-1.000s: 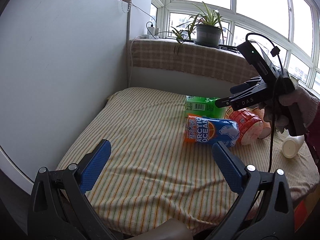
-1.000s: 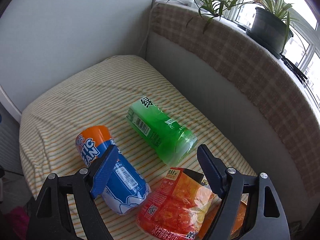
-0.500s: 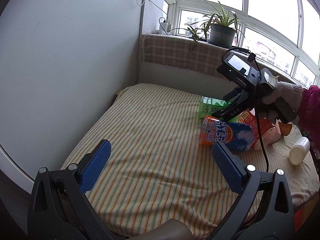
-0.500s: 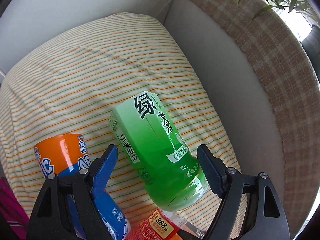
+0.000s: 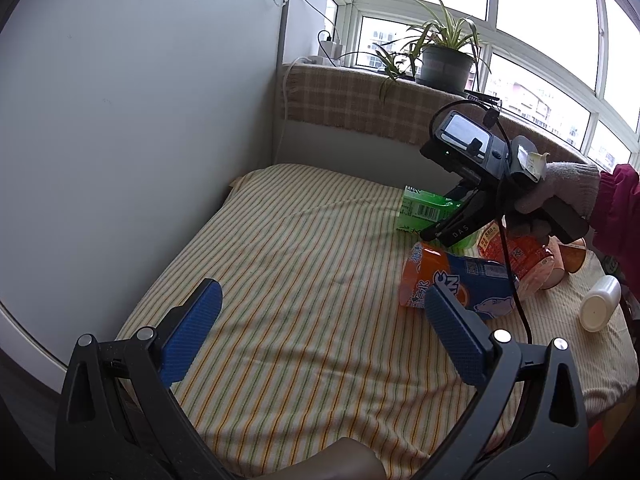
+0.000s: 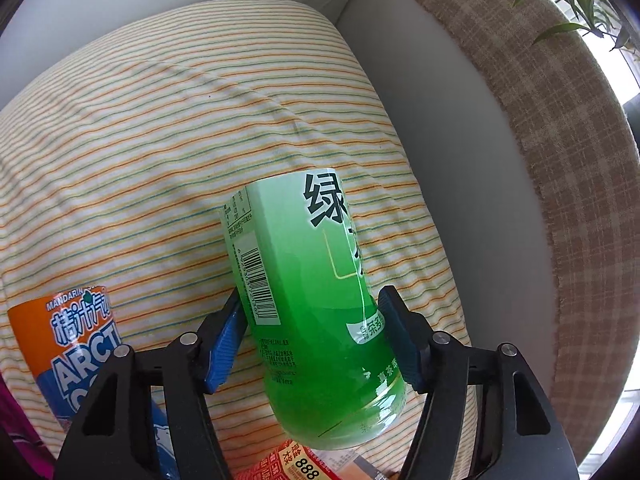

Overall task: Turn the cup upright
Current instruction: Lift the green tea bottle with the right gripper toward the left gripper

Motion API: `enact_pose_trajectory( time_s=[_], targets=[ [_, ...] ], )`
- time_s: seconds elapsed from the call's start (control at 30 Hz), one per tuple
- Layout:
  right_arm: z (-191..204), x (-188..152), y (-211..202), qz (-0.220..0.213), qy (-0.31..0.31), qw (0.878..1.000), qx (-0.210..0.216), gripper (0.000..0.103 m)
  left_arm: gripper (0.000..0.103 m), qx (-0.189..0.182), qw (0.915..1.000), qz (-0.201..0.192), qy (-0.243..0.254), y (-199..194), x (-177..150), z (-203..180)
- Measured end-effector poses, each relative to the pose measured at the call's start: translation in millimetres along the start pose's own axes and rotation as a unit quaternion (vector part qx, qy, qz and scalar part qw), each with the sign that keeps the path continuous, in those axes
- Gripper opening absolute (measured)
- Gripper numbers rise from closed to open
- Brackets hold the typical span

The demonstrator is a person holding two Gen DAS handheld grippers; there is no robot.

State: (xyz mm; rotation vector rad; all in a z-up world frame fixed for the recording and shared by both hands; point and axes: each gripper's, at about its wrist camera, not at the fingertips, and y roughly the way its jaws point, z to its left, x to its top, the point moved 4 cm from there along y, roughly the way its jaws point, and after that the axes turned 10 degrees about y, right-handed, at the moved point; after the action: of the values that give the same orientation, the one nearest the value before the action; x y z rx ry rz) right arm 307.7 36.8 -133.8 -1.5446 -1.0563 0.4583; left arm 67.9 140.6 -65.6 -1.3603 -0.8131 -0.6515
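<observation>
**Green cup lying on its side between the right gripper's pads**

The green cup (image 6: 316,312) lies on its side on the striped cloth (image 6: 160,128), near the grey back panel (image 6: 432,120). It is made from clear green plastic with a printed wrap: the far end is pale, almost white-green, and the colour becomes a strong bright green toward the near end. On the wrap there are big dark Chinese characters, a thin yellow outline, small white text and a barcode on a white patch at its left side. The near end looks rounded and glossy; I cannot tell which end is the mouth.

The right gripper (image 6: 314,334) has its two blue pads (image 6: 226,344) on either side of the cup's body, in the lower, darker green part. The jaws are narrowed to the cup's width and the pads seem to touch its sides, so the cup is held. In the left wrist view the same gripper (image 5: 430,234) comes down at a slant onto the cup (image 5: 424,212), held by a hand in a grey knit glove (image 5: 560,192).

The left gripper (image 5: 320,324) hangs over the near part of the cloth with its jaws wide apart and nothing between them.

Just beside the green cup lies an orange and blue cup (image 5: 452,284), also on its side, and a red packet (image 5: 516,252) is behind it. A white bottle (image 5: 600,308) lies further to the right. A potted plant (image 5: 444,64) stands on the windowsill.
</observation>
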Motion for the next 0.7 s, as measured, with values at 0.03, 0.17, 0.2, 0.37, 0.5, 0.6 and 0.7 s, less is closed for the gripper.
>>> enact_pose_trajectory(
  time_s=[0.03,0.17,0.2,0.37,0.5,0.6,0.7],
  targets=[
    [-1.1,1.5,-2.4,-0.005,0.004,1.000,0.000,0.064,0.103,0.002,1.0000,0.000,0.000,-0.4,-0.2,0.3],
    [-11.6,3.4,-15.7,-0.035,0.027,0.999,-0.005,0.064,0.103,0.002,1.0000,0.001,-0.002,-2.6,-1.5,-1.2],
    [-16.3,3.1,-21.6,-0.044,0.036,0.998,-0.004,0.063,0.103,0.001,1.0000,0.000,0.000,-4.0,-2.1,-2.1],
    [-29.3,3.2,-61.6,-0.099,0.080,0.992,0.007,0.063,0.103,-0.001,0.9999,-0.009,0.005,-13.3,-1.9,-6.4],
    [-34.2,-10.1,-100.9,-0.144,0.121,0.982,0.022,0.063,0.103,0.000,0.9998,-0.018,0.009,-24.8,-3.1,-10.2],
    [-38.0,-23.0,-124.7,-0.175,0.151,0.972,0.037,0.063,0.103,0.001,0.9995,-0.027,0.012,-34.8,-2.3,-13.9],
    [-41.5,-48.8,-146.5,-0.196,0.196,0.959,0.065,0.063,0.103,-0.002,0.9993,-0.035,0.012,-42.7,-1.0,-17.6]
  ],
)
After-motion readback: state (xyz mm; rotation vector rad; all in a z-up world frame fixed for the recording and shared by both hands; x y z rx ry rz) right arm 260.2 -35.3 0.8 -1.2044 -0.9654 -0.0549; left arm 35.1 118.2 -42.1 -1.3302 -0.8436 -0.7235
